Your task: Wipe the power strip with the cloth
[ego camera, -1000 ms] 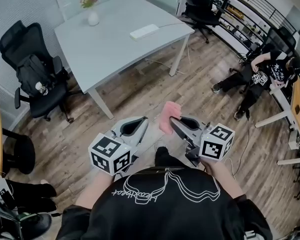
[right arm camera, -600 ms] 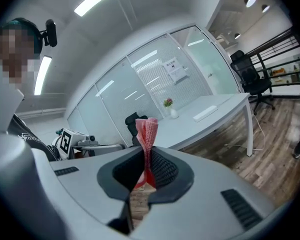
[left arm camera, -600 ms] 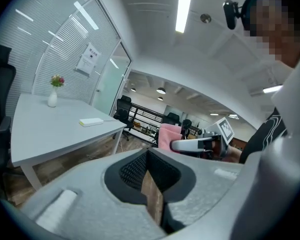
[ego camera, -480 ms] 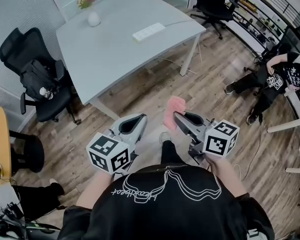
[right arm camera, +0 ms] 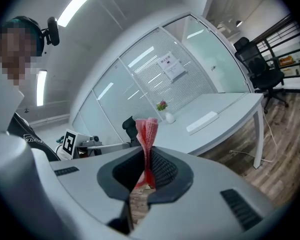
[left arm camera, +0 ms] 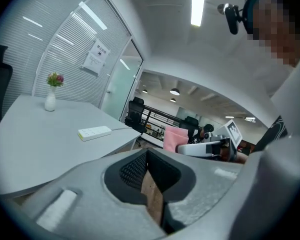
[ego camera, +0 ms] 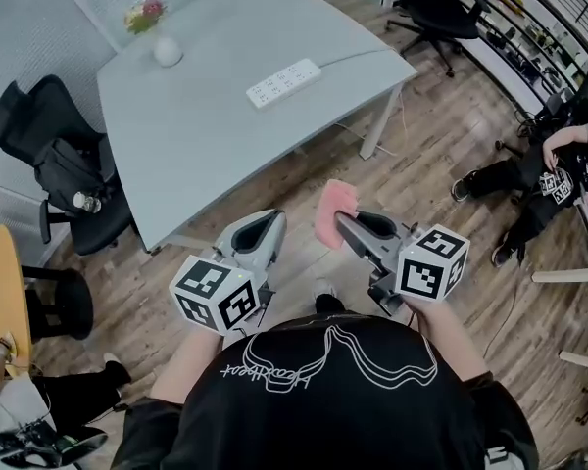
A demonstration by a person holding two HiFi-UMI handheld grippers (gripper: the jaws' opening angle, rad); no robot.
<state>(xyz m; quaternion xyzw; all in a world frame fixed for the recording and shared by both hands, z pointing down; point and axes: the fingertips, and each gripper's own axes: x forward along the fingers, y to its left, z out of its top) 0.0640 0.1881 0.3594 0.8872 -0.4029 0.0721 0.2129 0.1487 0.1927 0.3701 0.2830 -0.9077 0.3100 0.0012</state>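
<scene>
A white power strip (ego camera: 283, 81) lies on the grey table (ego camera: 206, 135), its cord trailing off to the right; it also shows in the left gripper view (left arm camera: 94, 132) and the right gripper view (right arm camera: 202, 122). My right gripper (ego camera: 339, 221) is shut on a folded pink cloth (ego camera: 331, 210), which stands up between the jaws (right arm camera: 146, 134). My left gripper (ego camera: 265, 231) is shut with nothing in it. Both grippers hang over the wooden floor, well short of the table's near edge.
A white vase with flowers (ego camera: 164, 45) stands at the table's far left. A black office chair with a bag (ego camera: 64, 169) sits left of the table. A person (ego camera: 559, 174) sits on the floor at the right. A round yellow table edge (ego camera: 2, 302) is at the left.
The view has moved closer to the table, which now sits lower and larger in the head view. Both grippers keep their pose, the cloth still held in the right one.
</scene>
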